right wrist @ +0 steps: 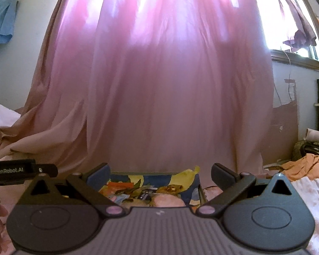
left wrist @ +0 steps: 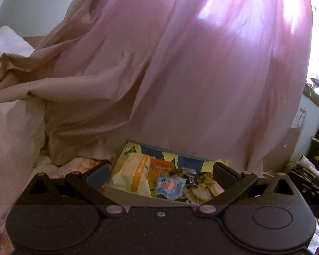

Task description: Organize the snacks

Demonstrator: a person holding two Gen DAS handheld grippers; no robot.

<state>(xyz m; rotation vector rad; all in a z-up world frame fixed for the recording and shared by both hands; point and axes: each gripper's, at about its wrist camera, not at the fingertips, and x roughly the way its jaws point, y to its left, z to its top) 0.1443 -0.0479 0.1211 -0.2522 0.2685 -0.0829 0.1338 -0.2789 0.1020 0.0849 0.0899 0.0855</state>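
My left gripper (left wrist: 159,173) and right gripper (right wrist: 159,173) are both wide open and hold nothing. The snacks (left wrist: 170,184) sit together in the colorful box (left wrist: 136,148) on the bed, by the pink curtain (right wrist: 159,85), so I can reach in.

Backlit, daylight through pink curtain (right wrist: 159,74), blown-out patches up top; bare window (right wrist: 295,38) at right overexposed. Foreground dim, box of snacks (left wrist: 159,176) in shadow, soft and a bit blurred. Strong fisheye bend, dark vignette at corners, both views
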